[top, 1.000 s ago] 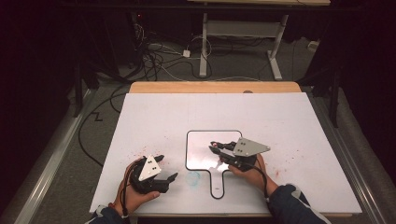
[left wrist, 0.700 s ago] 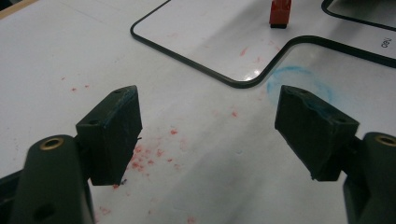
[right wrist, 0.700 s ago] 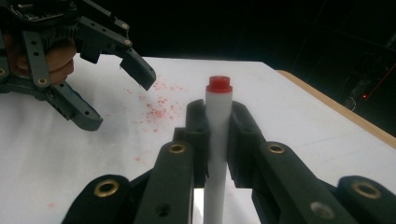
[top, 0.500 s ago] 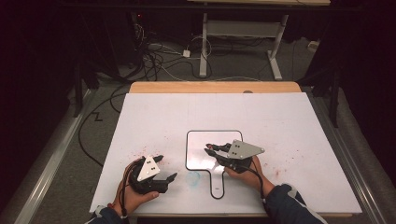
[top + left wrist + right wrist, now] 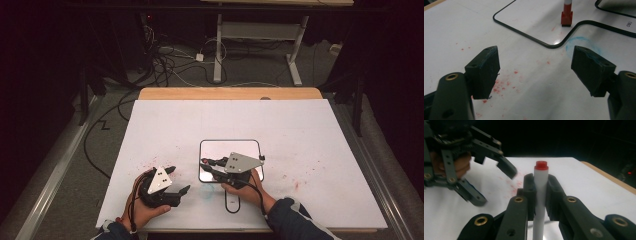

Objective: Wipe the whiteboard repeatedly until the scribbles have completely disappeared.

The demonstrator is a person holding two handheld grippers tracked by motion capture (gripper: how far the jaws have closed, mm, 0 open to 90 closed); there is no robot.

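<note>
Over the small whiteboard (image 5: 252,145) our right gripper (image 5: 206,165) pinches a red-capped marker (image 5: 540,192); left gripper (image 5: 541,70), spread beside it, should pull the cap next.

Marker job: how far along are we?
Done: the right gripper is shut on the red marker, cap on, above the small whiteboard. In hand: marker carried over the board's lower left; left gripper open, parked on the table. Left: uncapping and any writing; the board looks blank, though the table has red and blue smudges.
</note>
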